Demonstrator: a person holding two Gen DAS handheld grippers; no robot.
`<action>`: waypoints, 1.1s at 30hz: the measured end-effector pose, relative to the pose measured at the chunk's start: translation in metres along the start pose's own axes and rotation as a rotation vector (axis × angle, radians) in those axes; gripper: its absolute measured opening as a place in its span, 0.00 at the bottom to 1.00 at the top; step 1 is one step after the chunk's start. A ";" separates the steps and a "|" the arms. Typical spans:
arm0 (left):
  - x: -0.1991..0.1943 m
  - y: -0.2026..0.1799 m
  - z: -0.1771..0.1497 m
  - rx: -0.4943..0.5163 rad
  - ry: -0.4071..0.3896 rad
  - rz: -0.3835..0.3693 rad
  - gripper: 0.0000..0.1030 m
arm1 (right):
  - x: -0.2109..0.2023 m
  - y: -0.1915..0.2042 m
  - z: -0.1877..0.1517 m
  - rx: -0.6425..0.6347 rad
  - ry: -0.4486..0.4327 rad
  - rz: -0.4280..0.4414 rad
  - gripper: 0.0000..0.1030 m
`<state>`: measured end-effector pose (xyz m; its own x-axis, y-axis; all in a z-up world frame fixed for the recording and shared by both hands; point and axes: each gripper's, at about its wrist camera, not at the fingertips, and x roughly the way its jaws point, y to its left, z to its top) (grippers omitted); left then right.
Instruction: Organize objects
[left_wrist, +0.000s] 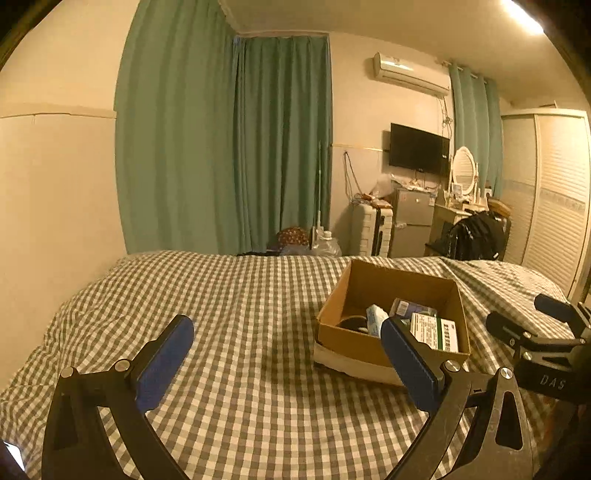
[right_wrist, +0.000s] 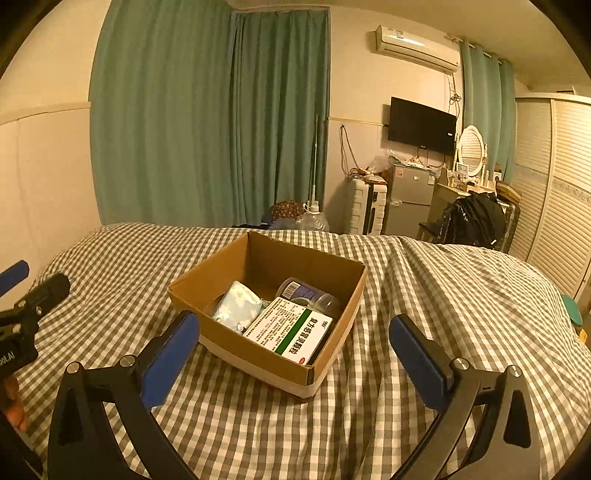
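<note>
The right gripper hangs low over the bed with its two blue-padded fingers spread wide and nothing between them. The cardboard box sits straight ahead of it, its near corner lying between the fingertips in this view, though the box looks to rest a little beyond them and not in their grasp. The left gripper is likewise spread apart and empty, pointing at bare checked bedcover; from it the box lies ahead and to the right, so the right gripper is the nearer of the two and is the one facing the box squarely.

The box stands open-topped on the bed, turned so that a corner points at the right gripper. Inside, three things can be counted clearly: one white medicine carton with a green stripe, one pale blue soft packet, and one clear jar with a barcode label. The carton lies flat with its long axis running from the near corner toward the box's middle, roughly along the gripper's line of sight. The left wrist view hints at a dark item on the box's floor, but what it is cannot be told.

No loose objects show on the bedcover, so the sorting looks largely done.
</note>
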<state>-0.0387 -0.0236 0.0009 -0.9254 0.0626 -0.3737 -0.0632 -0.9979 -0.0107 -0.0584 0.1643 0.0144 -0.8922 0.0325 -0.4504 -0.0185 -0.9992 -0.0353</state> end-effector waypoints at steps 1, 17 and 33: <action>0.001 -0.001 0.000 0.001 0.004 -0.006 1.00 | 0.000 -0.001 0.000 0.003 -0.001 0.000 1.00; 0.002 -0.005 -0.002 0.012 0.015 -0.009 1.00 | -0.001 0.000 0.000 -0.007 0.001 -0.002 1.00; 0.000 -0.008 -0.005 0.012 0.017 -0.009 1.00 | 0.003 0.003 -0.002 -0.015 0.014 -0.006 1.00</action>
<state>-0.0366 -0.0156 -0.0037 -0.9181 0.0717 -0.3897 -0.0766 -0.9971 -0.0030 -0.0600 0.1617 0.0110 -0.8856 0.0391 -0.4628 -0.0172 -0.9985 -0.0514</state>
